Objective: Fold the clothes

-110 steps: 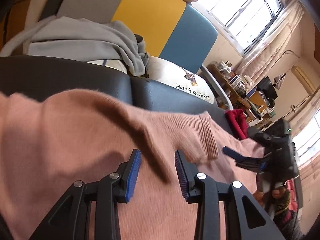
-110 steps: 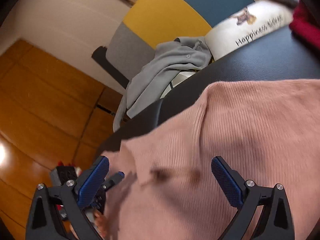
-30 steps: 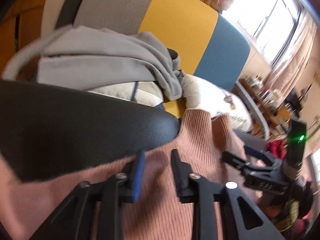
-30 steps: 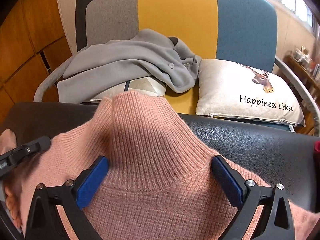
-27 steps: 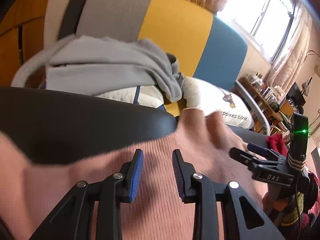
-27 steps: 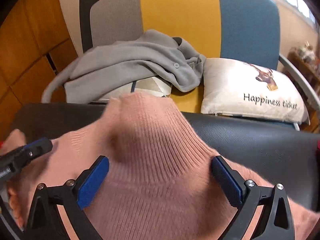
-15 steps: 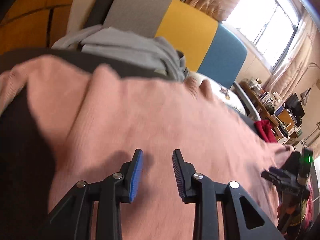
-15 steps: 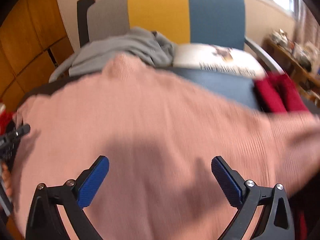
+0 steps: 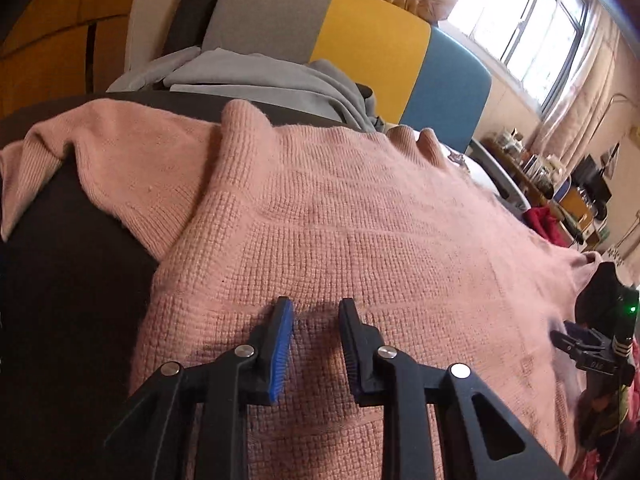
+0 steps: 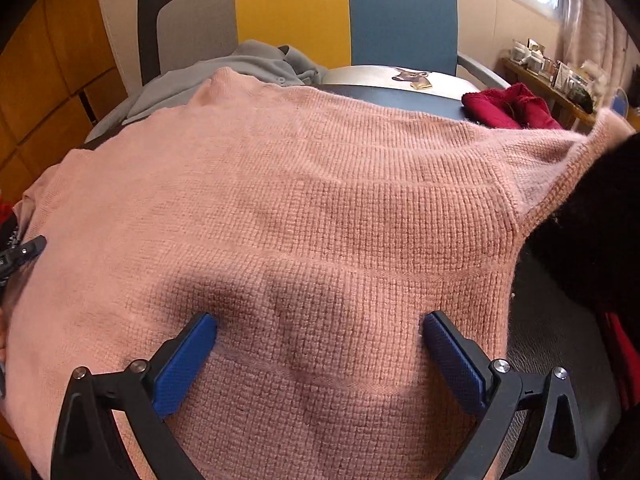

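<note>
Sweater: we see the pink knitted sweater (image 10: 320,200) spread flat on the black padded surface (image 9: 72,280).
Left gripper (image 9: 314,322): our jaws have just been closing, a narrow gap left, gripping nothing.
Right gripper (image 10: 320,332): our jaws stand wide, empty.

- The pink sweater (image 10: 320,208) runs off the bottom edge, its hem unseen.
- The pillow (image 10: 400,76) is mostly hidden behind the sweater.
- The shelf items (image 9: 560,172) are too small to identify.
- The red cloth (image 9: 544,220) is partly covered.
</note>
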The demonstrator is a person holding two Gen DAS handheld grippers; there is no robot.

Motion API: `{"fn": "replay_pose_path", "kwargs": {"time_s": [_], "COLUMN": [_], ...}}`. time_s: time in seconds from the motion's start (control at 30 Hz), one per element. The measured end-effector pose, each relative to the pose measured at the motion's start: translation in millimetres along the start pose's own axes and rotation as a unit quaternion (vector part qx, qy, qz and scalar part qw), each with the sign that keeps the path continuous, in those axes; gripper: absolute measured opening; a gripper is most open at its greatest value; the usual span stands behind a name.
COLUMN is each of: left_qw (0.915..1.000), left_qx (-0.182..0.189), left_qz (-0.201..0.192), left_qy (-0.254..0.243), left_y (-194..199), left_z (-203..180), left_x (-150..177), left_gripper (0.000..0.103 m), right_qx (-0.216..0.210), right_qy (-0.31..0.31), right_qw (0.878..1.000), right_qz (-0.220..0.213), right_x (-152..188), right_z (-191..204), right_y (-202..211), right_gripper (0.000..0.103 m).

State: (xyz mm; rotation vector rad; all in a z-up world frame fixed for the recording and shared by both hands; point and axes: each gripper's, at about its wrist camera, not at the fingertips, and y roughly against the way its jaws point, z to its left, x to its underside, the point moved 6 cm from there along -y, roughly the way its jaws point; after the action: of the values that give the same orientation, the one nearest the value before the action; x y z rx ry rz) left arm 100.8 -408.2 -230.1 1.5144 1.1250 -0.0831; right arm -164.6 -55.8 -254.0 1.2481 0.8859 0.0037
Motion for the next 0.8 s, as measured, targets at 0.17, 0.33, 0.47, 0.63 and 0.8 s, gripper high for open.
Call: {"fn": "replay_pose_path", "kwargs": {"time_s": [0.17,0.33,0.47,0.63,0.8], "left_qw": [0.9971,0.9981,0.9964,0.9968,0.9945], "left_qx": [-0.062,-0.028,-0.039,-0.013,-0.045], "left_qz": [-0.014,-0.019,0.008,-0.008,-0.003], "left_qy": [-0.041,-0.051,-0.075,-0.079,-0.095], "left_y": [25,48,44,51,47], "left_z": [-17,-36,-36,-25,-32], "left_x": [6,30,57,65,61], "left_gripper": [0.029,0.029,0.029,0.029,0.03], "right_qx": [-0.036,-0.098,-0.122,-0.082,-0.087], "right_qy": [0.0,0.038,0.085,0.135,0.122], "right_qw": [0.999,0.994,0.988,0.986,0.988], "right_qz": [-0.007,-0.007,0.04,0.053,0.034], "right_x": [13,51,105,139,142], "right_z": [5,20,35,22,10], "right_y": [26,72,92,101,103], "right_gripper": [0.103,0.103,0.103,0.103,0.103]}}
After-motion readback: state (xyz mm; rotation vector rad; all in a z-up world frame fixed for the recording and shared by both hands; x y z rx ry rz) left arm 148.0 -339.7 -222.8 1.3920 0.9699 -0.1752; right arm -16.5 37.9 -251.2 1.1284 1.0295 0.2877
